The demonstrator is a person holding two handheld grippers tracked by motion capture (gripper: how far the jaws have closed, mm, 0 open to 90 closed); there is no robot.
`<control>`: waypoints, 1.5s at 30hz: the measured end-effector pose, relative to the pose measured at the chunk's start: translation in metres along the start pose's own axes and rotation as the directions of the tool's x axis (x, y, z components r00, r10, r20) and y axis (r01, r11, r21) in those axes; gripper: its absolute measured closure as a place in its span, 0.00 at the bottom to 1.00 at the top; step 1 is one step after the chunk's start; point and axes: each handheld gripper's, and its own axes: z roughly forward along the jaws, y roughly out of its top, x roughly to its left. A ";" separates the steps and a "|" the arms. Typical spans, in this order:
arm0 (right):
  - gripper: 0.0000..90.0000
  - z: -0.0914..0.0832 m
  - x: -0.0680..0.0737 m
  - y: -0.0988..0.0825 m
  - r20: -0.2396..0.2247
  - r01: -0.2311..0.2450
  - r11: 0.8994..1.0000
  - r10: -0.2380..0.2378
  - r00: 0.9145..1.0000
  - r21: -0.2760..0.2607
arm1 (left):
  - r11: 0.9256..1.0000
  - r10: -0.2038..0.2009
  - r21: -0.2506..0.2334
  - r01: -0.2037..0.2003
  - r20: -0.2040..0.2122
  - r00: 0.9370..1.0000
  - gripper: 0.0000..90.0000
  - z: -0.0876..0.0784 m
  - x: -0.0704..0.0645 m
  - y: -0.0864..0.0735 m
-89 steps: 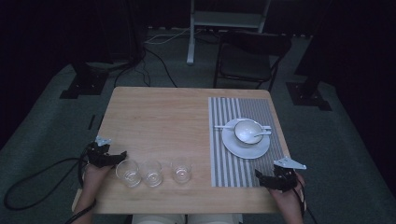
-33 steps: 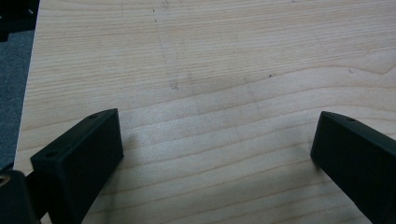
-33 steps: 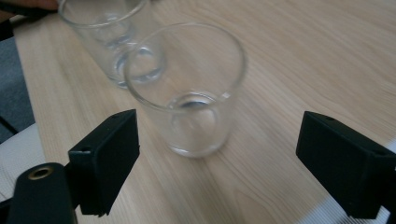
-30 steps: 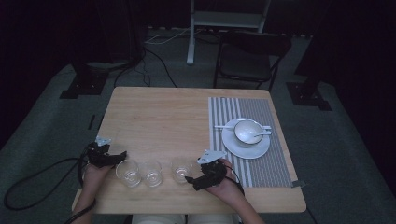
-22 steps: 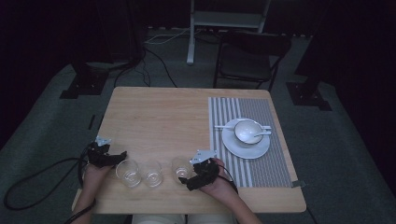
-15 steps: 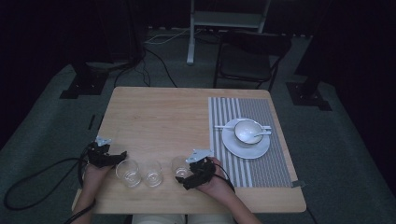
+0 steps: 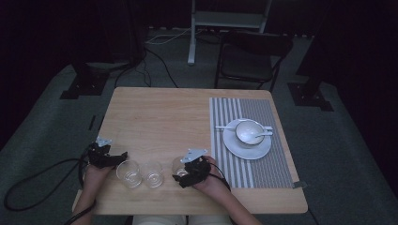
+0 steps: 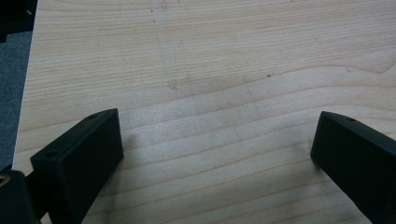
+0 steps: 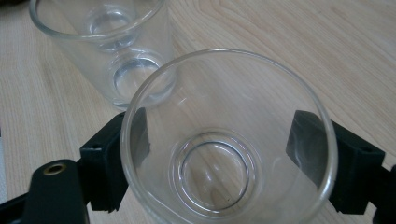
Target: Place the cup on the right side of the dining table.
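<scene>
A: Right gripper [image 7: 180,174] is down at the near edge of the bench [image 7: 159,117], its fingers [image 9: 114,154] set either side of the rightmost glass [image 9: 224,140]. That glass [image 7: 179,165] sits at six o'clock on the bench, last of a row of three.

B: Clamped on it?

A: I cannot tell whether they press yet. From the right gripper's own camera, the dark fingers bracket the glass wall left and right, close against it, and the glass looks upright with its base on the wood.

B: And the other hand?

A: Left gripper [image 7: 115,158] rests at about eight o'clock, just beside the leftmost glass [image 7: 128,173]. Its fingers [image 8: 79,158] stand wide with bare wood between them, holding nothing.

B: So how far along?

A: Early, I'd say. The middle glass [image 7: 152,172] and its neighbour look untouched, and nothing has left the row. Over at three o'clock the striped mat [image 7: 253,140] carries a saucer [image 7: 244,149] with a bowl [image 7: 248,131] and spoon [image 7: 263,134]. My guess is the grasp is being made; the lift and the carrying are all to come.
</scene>
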 end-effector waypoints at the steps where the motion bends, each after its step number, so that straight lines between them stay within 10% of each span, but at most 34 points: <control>1: 0.20 0.001 0.000 0.001 -0.002 -0.003 1.000 0.003 1.000 0.006 | 1.000 0.000 0.000 0.000 0.000 1.000 0.03 0.000 0.000 0.000; 45: 0.20 -0.019 -0.016 0.019 0.086 -0.022 0.999 0.025 0.996 -0.029 | 1.000 0.001 0.000 -0.001 0.001 1.000 0.03 0.000 0.000 0.000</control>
